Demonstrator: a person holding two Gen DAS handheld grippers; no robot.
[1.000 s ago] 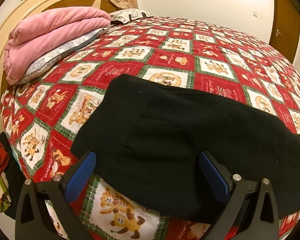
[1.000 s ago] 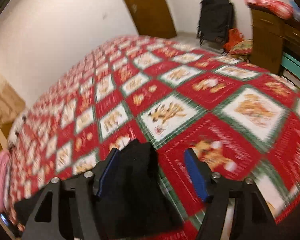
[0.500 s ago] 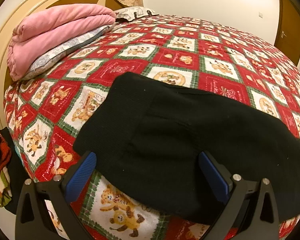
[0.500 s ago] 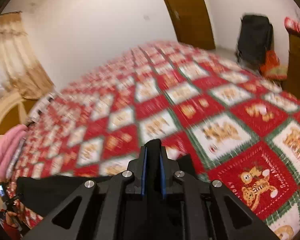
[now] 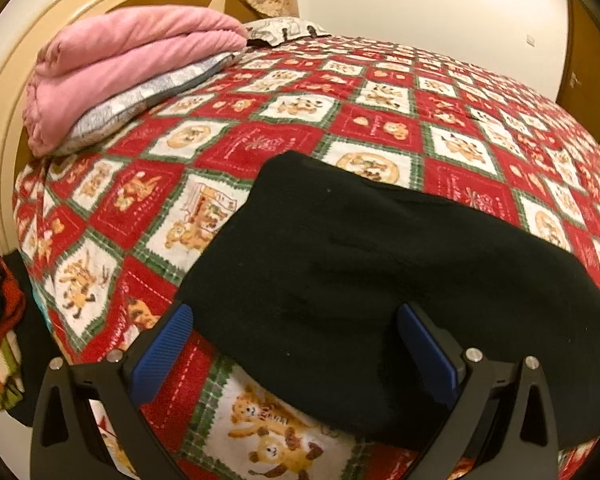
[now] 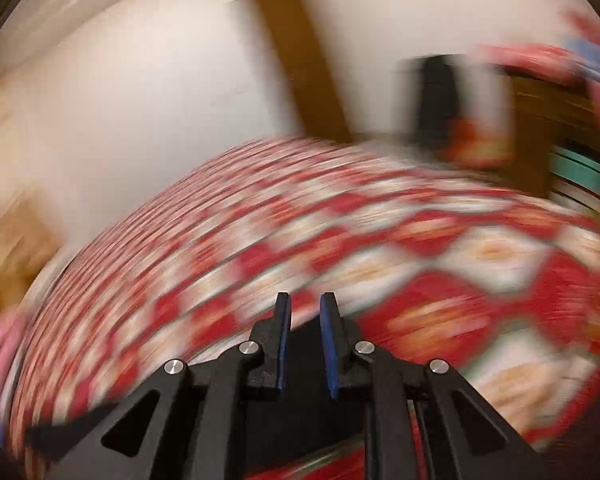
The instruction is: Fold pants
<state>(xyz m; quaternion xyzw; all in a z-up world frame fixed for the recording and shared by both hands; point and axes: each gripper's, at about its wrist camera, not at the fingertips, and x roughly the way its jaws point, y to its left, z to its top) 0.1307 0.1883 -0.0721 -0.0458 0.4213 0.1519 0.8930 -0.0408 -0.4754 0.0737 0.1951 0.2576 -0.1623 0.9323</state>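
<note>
Black pants [image 5: 380, 264] lie flat across the red patterned bedspread [image 5: 260, 140] in the left wrist view, running off to the right. My left gripper [image 5: 296, 340] is open, its blue pads [image 5: 162, 344] on either side of the pants' near edge. The right wrist view is heavily blurred by motion. My right gripper [image 6: 305, 340] has its jaws close together, with a narrow gap, on black cloth of the pants [image 6: 304, 360], lifted above the bed.
A folded pink blanket [image 5: 132, 68] on a grey pillow [image 5: 148, 98] lies at the rounded headboard [image 5: 28, 40]. Clothes [image 5: 0, 320] hang at the bed's left side. A door [image 6: 300, 64], black bag [image 6: 440, 92] and wooden dresser [image 6: 548, 120] stand beyond the bed.
My right gripper closed on the pants' end, lifted and is swinging fast, blurring its view. My left gripper stayed open and drew back slightly from the pants.
</note>
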